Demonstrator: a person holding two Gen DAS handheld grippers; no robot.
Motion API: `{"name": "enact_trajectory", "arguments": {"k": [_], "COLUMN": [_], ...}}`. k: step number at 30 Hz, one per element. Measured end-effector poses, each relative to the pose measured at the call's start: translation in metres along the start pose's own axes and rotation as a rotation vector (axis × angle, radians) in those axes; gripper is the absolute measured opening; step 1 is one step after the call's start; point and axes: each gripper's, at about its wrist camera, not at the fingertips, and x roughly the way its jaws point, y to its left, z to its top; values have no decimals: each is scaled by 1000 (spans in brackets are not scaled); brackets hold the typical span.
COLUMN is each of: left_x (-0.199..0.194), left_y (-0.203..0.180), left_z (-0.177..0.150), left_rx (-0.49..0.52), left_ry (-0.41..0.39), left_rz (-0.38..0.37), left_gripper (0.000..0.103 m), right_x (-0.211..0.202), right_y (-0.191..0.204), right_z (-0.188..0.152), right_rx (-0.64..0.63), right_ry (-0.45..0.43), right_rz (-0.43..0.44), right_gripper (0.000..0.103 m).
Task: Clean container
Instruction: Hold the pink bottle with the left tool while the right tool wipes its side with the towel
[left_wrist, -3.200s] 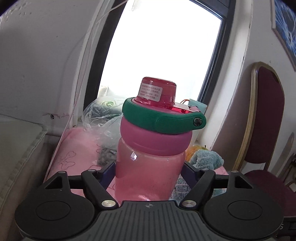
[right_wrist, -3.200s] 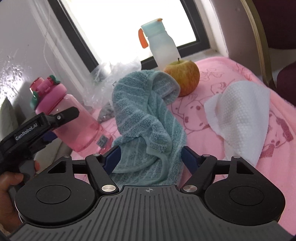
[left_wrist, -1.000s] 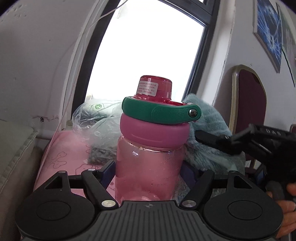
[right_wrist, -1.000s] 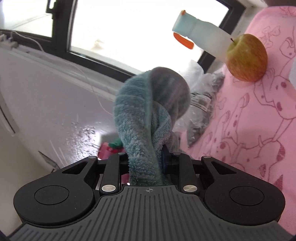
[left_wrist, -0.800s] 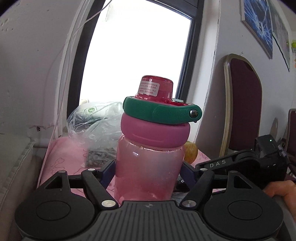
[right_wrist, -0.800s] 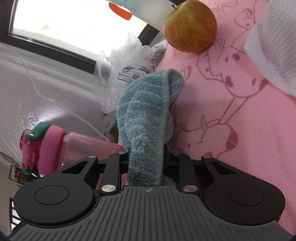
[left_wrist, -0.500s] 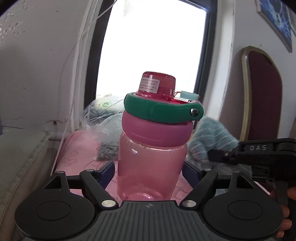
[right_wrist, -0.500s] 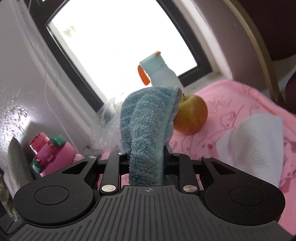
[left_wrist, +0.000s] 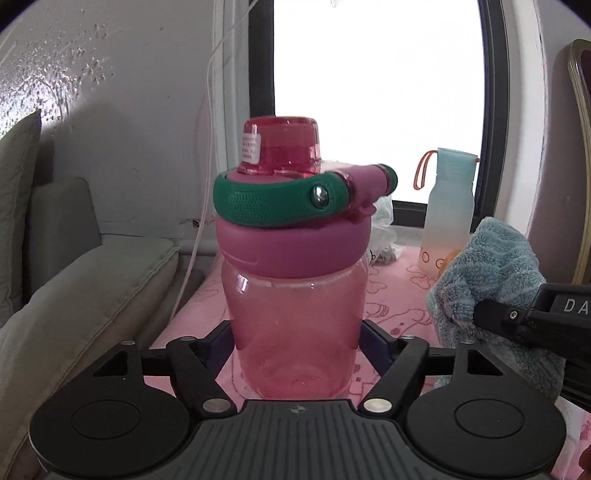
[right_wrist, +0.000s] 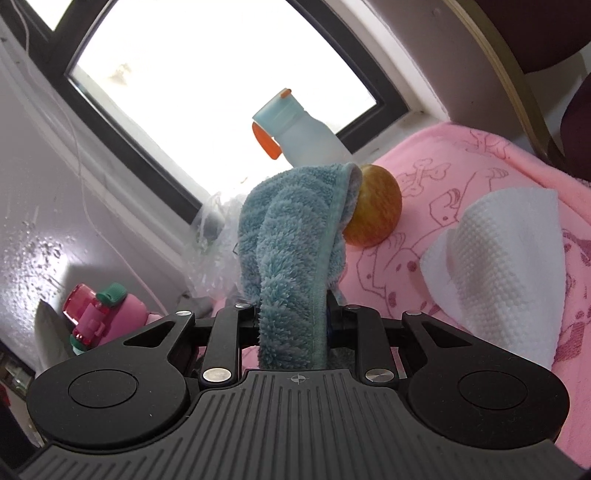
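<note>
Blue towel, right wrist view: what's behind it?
Behind the blue towel sit an apple, partly covered, and a pale blue bottle by the window. The bottle's base and the apple's left side are hidden.

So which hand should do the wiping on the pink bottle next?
The right. The right gripper is shut on the blue towel, just beside the pink bottle, while the left gripper clamps that bottle upright, so it is occupied.

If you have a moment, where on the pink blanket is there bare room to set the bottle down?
Bare pink blanket lies between the apple and white paper towel, and left of the pink bottle toward the sofa cushion. The window end is crowded: pale blue bottle, plastic bag.
</note>
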Motion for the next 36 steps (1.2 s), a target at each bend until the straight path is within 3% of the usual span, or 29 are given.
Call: {"name": "enact_trajectory", "arguments": {"k": [4, 9, 12, 16, 18, 22, 24, 25, 27, 30, 32, 35, 36], "left_x": [2, 16, 24, 28, 30, 15, 12, 13, 14, 19, 20, 20, 19], "left_y": [8, 54, 81, 106, 112, 101, 94, 92, 94, 96, 94, 90, 89], "left_z": [-2, -6, -13, -19, -16, -14, -15, -15, -15, -15, -16, -16, -17], "left_rx": [50, 103, 71, -17, -23, 29, 67, 74, 59, 50, 67, 84, 93], "left_ry": [-16, -55, -85, -87, -86, -104, -117, -120, -117, -113, -117, -122, -125], "left_rz": [-65, -395, -530, -594, -616, -624, -619, -614, -615, -622, -615, -605, -602], "left_gripper": [70, 70, 70, 70, 70, 70, 70, 70, 70, 70, 70, 70, 70], "right_x": [3, 3, 7, 14, 13, 22, 32, 38, 52, 68, 70, 56, 47], "right_y": [3, 5, 5, 6, 8, 8, 11, 12, 11, 7, 6, 11, 12], "right_z": [-1, -2, -2, -3, -2, -1, -4, -6, -8, -14, -17, -17, -16], "right_rx": [-10, -18, -20, -11, 23, 204, 250, 257, 255, 182, 114, 41, 44], "right_ry": [8, 18, 45, 102, 98, 115, 136, 148, 186, 273, 314, 289, 251], "right_rz": [5, 26, 49, 89, 192, 565, 633, 614, 497, 219, 100, 77, 131], "right_gripper": [26, 25, 25, 25, 25, 25, 25, 25, 25, 25, 25, 25, 25]}}
